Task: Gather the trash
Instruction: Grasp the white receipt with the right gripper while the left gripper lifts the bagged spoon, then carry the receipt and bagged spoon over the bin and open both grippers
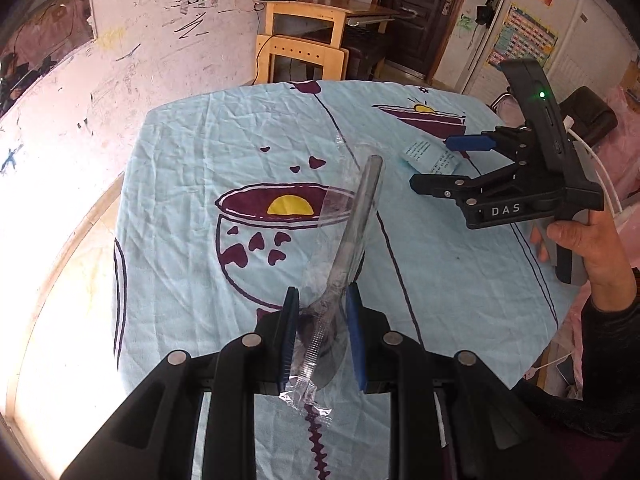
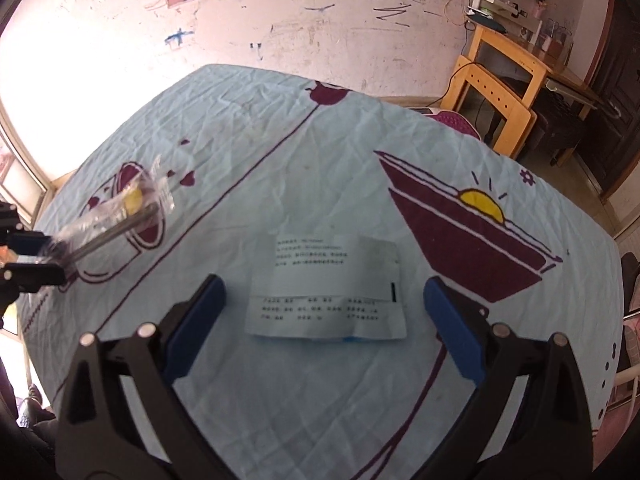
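Note:
My left gripper (image 1: 322, 312) is shut on a clear plastic wrapper with a plastic spoon inside (image 1: 352, 232), lifted above the blue tablecloth (image 1: 180, 160). The same wrapped spoon (image 2: 116, 216) and the left gripper (image 2: 44, 252) show at the left edge of the right wrist view. A white paper packet with printed text (image 2: 332, 292) lies flat on the cloth. My right gripper (image 2: 324, 320) hangs open above it, one blue pad on each side, not touching. In the left wrist view the right gripper (image 1: 436, 164) hovers by that packet (image 1: 430, 156).
The table (image 2: 280, 128) wears a light blue cloth printed with maroon bowls and cups. A scribbled wall stands behind it. A wooden desk and chair (image 1: 304, 36) and a dark door (image 1: 424, 12) are beyond the far edge. A hand and dark sleeve (image 1: 588, 248) hold the right gripper.

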`<state>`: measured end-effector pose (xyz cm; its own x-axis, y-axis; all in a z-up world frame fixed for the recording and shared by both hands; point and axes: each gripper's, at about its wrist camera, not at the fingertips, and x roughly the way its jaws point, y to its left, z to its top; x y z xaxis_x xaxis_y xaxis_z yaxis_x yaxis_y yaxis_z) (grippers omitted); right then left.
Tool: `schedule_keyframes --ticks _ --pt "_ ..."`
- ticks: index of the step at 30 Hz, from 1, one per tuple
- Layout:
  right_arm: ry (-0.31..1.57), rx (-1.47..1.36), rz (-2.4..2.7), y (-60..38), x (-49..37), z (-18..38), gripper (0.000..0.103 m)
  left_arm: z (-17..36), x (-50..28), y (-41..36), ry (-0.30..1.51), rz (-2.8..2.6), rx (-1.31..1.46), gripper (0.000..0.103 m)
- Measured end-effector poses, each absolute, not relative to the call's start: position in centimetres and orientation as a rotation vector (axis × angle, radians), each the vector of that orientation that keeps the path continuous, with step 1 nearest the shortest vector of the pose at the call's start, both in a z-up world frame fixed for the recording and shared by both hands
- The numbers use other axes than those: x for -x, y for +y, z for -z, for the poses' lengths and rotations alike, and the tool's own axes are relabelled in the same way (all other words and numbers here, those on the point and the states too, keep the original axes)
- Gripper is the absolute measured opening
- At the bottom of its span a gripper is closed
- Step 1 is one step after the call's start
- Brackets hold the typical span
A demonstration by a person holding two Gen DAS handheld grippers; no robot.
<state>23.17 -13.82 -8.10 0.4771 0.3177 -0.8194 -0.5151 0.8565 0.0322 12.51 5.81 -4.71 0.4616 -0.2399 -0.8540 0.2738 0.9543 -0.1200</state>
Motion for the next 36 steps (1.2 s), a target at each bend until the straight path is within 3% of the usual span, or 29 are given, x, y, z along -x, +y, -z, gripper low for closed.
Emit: schedule_keyframes --ticks 2,4,6,9,22,29,36 --pt "0.941 0.225 -0.504 -14.0 -23.2 7.9 0.086 4.7 -12.9 5.7 1.041 0.317 -0.035 0.020" --pt "0.935 0.218 -0.495 -14.4 -23.2 7.6 0.064 4.6 -12.9 5.5 1.037 0.322 -0.030 0.020" --pt "0.943 0.206 -0.505 -14.9 -23.3 7.4 0.061 4.5 -12.7 5.3 1.035 0.323 -0.032 0.020" --pt "0.937 0.201 -0.501 -15.3 -23.3 7.3 0.048 4.4 -13.1 4.7 1.033 0.320 -0.027 0.020" --pt "0.782 0.063 -0.480 -21.6 -20.7 3.4 0.048 2.2 -13.9 0.9 1.004 0.321 -0.078 0.020" --pt "0.689 -0.060 -0.297 -34.1 -17.1 1.5 0.048 0.7 -15.0 -7.1 0.981 0.421 -0.164 0.020" --pt "0.714 -0.181 -0.071 -47.2 -13.9 4.7 0.048 0.3 -14.9 -17.3 0.972 0.566 -0.238 0.020"
